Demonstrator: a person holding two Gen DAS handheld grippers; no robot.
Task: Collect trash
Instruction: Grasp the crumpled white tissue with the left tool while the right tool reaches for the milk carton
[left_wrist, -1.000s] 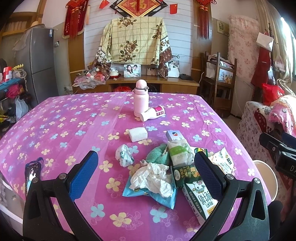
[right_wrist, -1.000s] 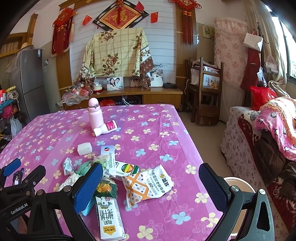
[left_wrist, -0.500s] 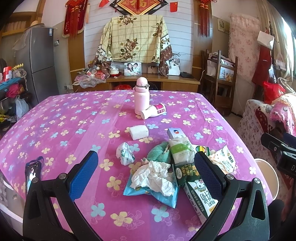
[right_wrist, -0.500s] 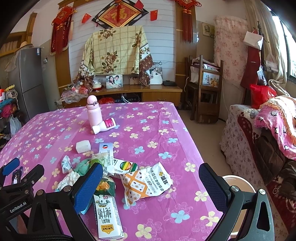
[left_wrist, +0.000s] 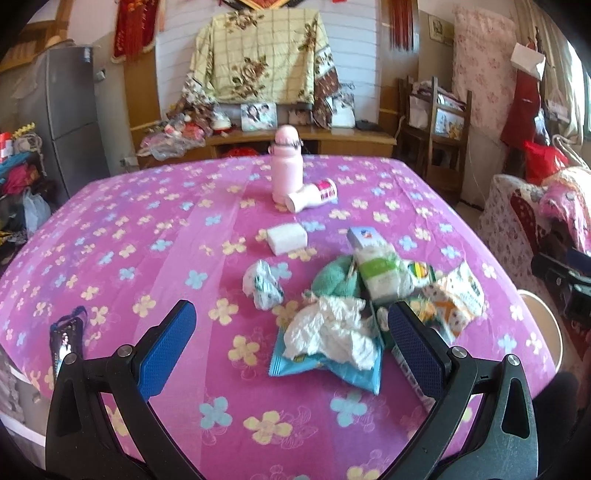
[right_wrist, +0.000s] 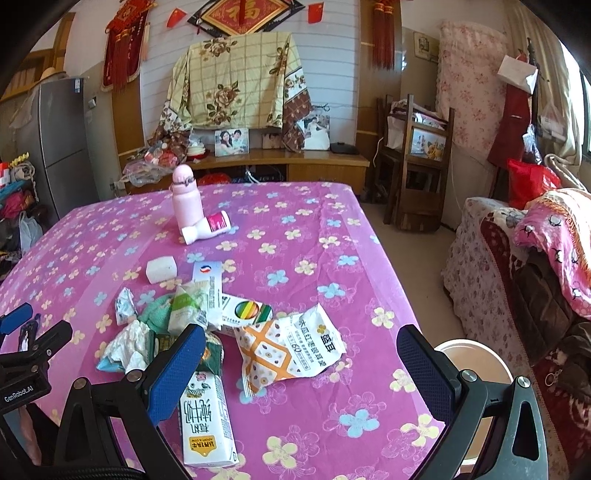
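Trash pile (left_wrist: 343, 306) sits before pink flask (left_wrist: 287, 166), beside bin (right_wrist: 469, 354).

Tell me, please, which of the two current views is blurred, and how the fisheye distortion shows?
Left wrist view: motion-blurred throughout, the pink bottle and wrappers smeared. Right wrist view: sharp, print on the milk carton legible. Both: fisheye bows the table edge, with dark vignetted corners.

left tongs (left_wrist: 291, 350): jaws spread wide, nothing between them, held level above the table | right tongs (right_wrist: 301, 369): jaws spread wide, nothing between them, level
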